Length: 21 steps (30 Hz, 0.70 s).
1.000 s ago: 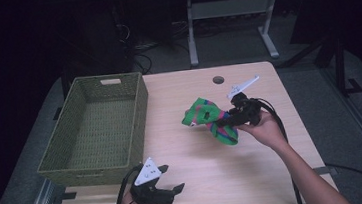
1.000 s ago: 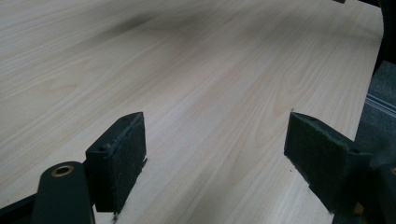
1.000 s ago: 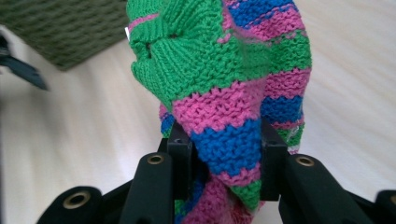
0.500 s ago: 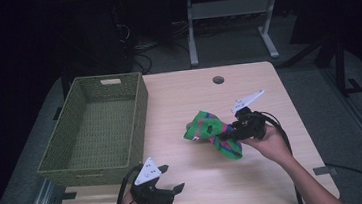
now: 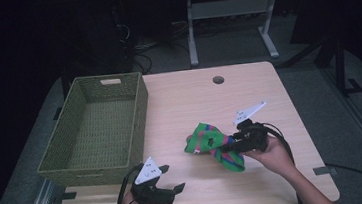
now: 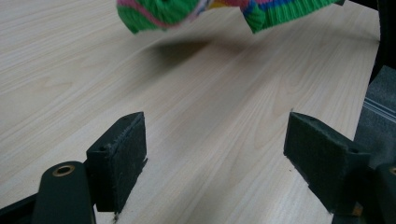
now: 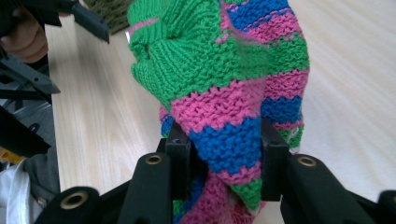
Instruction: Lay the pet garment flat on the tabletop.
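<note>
A knitted cloth [image 5: 212, 144] striped green, pink and blue hangs over the middle right of the table. My right gripper [image 5: 228, 147] is shut on it; in the right gripper view the cloth [image 7: 224, 88] bunches between the two black pads [image 7: 180, 154]. My left gripper [image 5: 175, 192] rests near the table's front edge, left of centre, open with nothing between its fingers [image 6: 122, 158]. The left gripper view looks across bare wood to the cloth [image 6: 159, 11] hanging just above the table, with its shadow beneath.
An empty green woven basket [image 5: 69, 158] stands along the table's left side. A round cable hole [image 5: 218, 80] sits near the far edge. The wooden table [image 5: 184, 101] is bare between basket and cloth. Beyond it are a metal stand and dark floor.
My right gripper has carried the cloth toward the front of the table and lower. The left gripper has stayed in place.
</note>
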{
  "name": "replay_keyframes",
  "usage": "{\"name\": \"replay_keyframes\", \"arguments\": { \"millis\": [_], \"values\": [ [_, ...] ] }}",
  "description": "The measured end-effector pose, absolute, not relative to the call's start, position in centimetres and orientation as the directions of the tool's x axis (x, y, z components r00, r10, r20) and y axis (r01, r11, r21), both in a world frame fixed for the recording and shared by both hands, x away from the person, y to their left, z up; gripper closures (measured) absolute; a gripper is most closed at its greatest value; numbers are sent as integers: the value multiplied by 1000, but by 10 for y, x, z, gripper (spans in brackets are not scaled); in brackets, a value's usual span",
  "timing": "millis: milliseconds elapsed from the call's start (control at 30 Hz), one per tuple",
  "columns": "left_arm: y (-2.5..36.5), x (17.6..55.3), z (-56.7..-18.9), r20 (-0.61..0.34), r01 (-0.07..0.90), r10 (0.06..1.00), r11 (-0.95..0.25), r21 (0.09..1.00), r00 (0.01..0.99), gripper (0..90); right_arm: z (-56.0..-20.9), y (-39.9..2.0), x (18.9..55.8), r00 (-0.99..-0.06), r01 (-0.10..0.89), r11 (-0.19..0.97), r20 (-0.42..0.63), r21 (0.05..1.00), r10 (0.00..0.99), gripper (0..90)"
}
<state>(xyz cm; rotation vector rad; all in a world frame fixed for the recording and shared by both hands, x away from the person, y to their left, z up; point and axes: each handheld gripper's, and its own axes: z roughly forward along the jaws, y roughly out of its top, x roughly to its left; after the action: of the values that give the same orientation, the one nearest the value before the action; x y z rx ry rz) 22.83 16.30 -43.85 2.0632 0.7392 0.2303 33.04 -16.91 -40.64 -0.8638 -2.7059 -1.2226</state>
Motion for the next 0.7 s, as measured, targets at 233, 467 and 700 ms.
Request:
{"name": "replay_keyframes", "arguments": {
  "millis": [233,467,700],
  "values": [
    [163,228,-438,-109,410,581,-415,812,806,207,-420,-163,329,-837,526,557,278,642,471,640],
    [164,228,-437,-102,405,583,-417,814,806,207,-438,-152,330,-841,533,601,293,596,455,626],
    [166,227,-436,-103,404,582,-416,815,807,208,-446,-142,328,-850,522,633,291,571,439,468]
  ]
}}
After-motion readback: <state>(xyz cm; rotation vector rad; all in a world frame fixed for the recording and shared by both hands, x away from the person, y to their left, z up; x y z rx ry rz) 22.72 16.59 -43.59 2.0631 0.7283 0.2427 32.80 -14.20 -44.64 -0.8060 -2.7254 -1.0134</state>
